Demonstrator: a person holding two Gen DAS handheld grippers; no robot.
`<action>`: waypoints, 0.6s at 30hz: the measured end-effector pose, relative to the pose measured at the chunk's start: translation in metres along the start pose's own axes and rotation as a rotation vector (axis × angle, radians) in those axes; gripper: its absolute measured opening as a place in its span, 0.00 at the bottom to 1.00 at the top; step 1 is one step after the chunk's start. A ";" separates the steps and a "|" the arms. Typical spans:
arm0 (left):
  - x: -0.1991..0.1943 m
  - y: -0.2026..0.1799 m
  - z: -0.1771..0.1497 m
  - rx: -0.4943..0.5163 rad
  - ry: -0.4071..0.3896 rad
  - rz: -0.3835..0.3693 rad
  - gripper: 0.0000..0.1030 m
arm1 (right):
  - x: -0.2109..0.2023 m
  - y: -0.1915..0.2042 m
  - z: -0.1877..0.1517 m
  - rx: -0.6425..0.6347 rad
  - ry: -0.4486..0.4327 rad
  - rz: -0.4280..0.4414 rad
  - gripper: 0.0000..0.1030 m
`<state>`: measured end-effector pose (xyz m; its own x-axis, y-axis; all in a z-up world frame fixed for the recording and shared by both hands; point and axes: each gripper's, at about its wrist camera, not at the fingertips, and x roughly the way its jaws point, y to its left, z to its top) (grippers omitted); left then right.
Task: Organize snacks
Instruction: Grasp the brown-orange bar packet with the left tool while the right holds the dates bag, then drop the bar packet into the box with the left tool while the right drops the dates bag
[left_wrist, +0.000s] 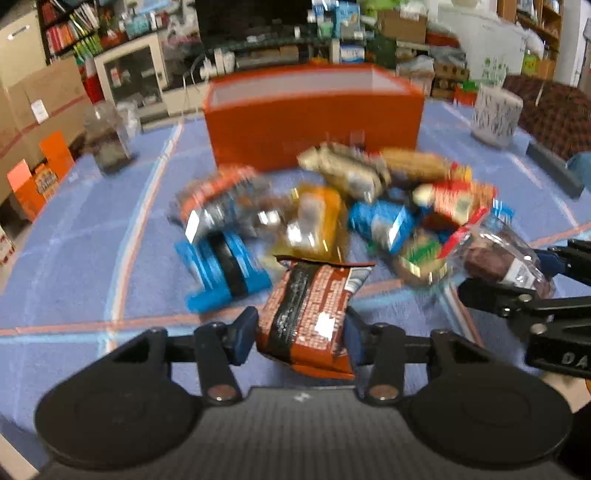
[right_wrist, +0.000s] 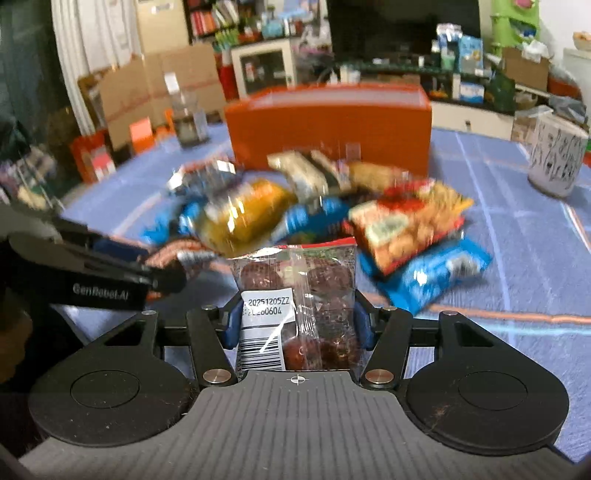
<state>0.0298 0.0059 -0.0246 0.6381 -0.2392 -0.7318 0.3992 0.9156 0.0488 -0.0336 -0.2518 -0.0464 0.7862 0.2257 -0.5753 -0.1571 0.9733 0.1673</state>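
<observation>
While both views are smeared by motion blur, the nearest things read well enough. Pinched between the blue pads of the left claw (left_wrist: 301, 328) is a reddish-brown snack packet (left_wrist: 310, 314) with a black band down its face; its print is too blurred to read. Pressed in on a clear packet of dark round sweets (right_wrist: 297, 314) is the right claw (right_wrist: 297, 325), and the packet's white label reads roughly "20251205ZZ" above "20260604", with a barcode below. That same claw enters the left wrist view from the right edge, cut off, with only the letters "DA" showing on its body. From the right wrist view the left claw's side carries the words "GenRobot.AI".

Just ahead of both claws lies a heap of snack packets (left_wrist: 369, 206) on the blue-clothed desk (left_wrist: 92, 258): a blue striped packet (left_wrist: 221, 269) ahead-left of the left claw, a yellow packet (left_wrist: 317, 218), blue ones, a red and orange cracker bag (right_wrist: 410, 225). None of their brand names can be made out.

Beyond the heap stands an orange box (left_wrist: 314, 114), open-topped, its inside hidden. Farther right stands a white patterned cup (right_wrist: 556, 158); farther left, a clear jar (left_wrist: 107, 140).
</observation>
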 end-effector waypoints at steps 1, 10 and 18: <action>-0.002 0.004 0.009 -0.004 -0.012 -0.005 0.46 | -0.004 -0.001 0.007 0.005 -0.018 0.007 0.44; 0.034 0.039 0.154 -0.049 -0.148 0.027 0.46 | 0.043 -0.044 0.140 -0.096 -0.124 -0.108 0.44; 0.129 0.044 0.232 -0.049 -0.095 0.068 0.47 | 0.160 -0.085 0.223 -0.097 -0.049 -0.164 0.44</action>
<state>0.2822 -0.0591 0.0408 0.7232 -0.2031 -0.6601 0.3215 0.9449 0.0614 0.2385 -0.3078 0.0261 0.8337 0.0635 -0.5485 -0.0789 0.9969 -0.0046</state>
